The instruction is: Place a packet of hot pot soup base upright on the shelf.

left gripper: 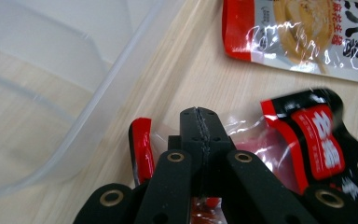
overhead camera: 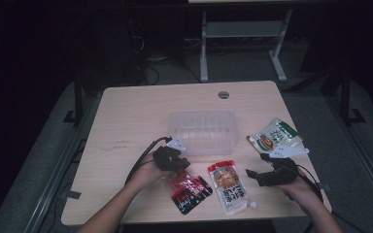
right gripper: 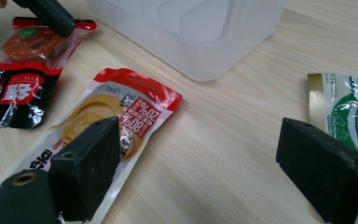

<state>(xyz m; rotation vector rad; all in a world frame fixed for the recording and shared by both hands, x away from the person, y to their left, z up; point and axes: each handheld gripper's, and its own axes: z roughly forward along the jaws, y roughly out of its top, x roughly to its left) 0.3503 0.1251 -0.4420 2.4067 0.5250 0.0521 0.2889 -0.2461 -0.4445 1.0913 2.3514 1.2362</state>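
Near the desk's front edge, our left gripper (left gripper: 199,135) pinches the black-and-red pouch (overhead camera: 188,188) by its clear top, ready to lift toward the clear tub (overhead camera: 203,131); our right gripper (right gripper: 196,158) waits spread wide.

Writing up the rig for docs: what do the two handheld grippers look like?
Both grippers, left gripper and right gripper, are black, each topped by a pale three-cornered plate and trailing a black cable. Jaws are black linkages with brass-coloured rivets and flat black pads. Forearms look bare.
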